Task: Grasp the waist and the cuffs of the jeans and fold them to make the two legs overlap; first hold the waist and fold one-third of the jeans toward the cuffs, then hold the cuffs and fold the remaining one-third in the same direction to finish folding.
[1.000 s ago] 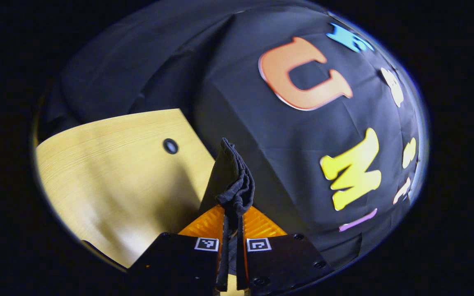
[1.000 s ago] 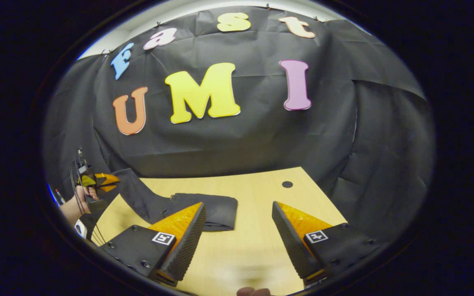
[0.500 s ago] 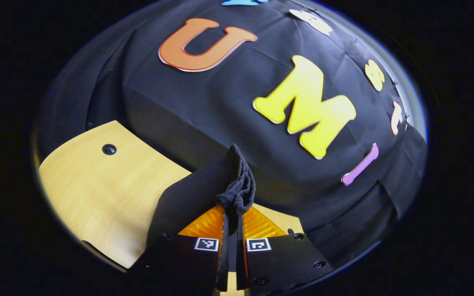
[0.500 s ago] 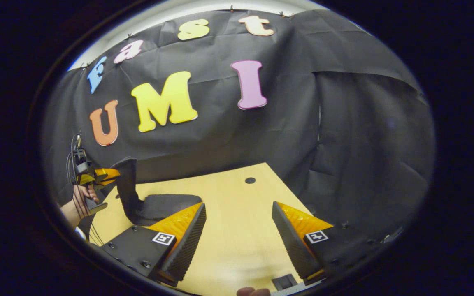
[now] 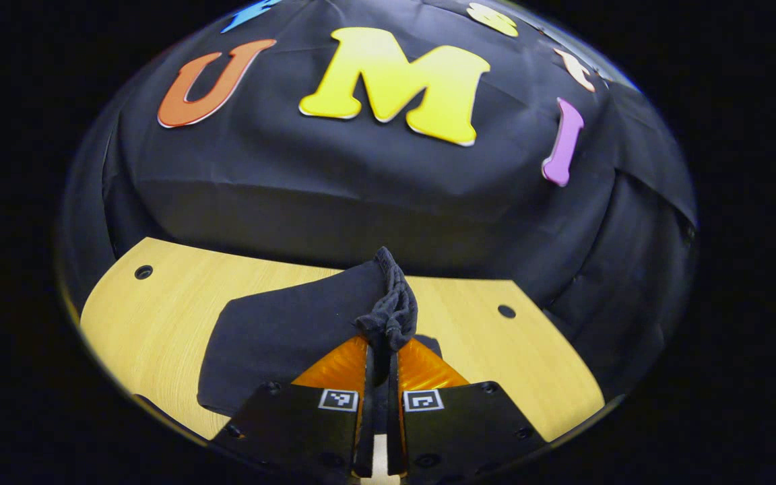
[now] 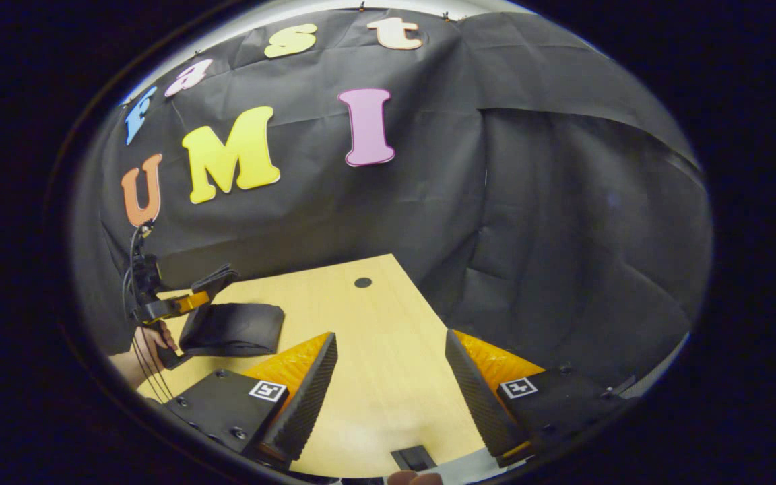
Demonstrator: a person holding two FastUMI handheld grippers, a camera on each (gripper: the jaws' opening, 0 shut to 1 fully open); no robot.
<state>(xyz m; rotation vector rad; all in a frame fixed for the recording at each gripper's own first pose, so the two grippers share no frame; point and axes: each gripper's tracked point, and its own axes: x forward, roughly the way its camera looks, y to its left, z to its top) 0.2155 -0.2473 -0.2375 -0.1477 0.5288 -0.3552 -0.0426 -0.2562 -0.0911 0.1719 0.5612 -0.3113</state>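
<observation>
Two claws were in play. Left claw point(image 5: 380, 360) was clamped tight on a bunched edge of the black jeans point(image 5: 280, 337), holding that end up off the wooden bench point(image 5: 159, 310) while the rest lay folded flat under it. From the right gripper view you could see a hand point(image 6: 152, 340) gripping that claw's handle from below, claw roughly level, pointing over the jeans point(image 6: 233, 329). Right claw point(image 6: 391, 391) hung spread wide, gripping nothing, above bare bench point(image 6: 388, 350).

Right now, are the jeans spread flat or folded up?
Folded: the jeans lie as a compact bundle on the table, one bunched end pinched in the left gripper and lifted over it.
</observation>
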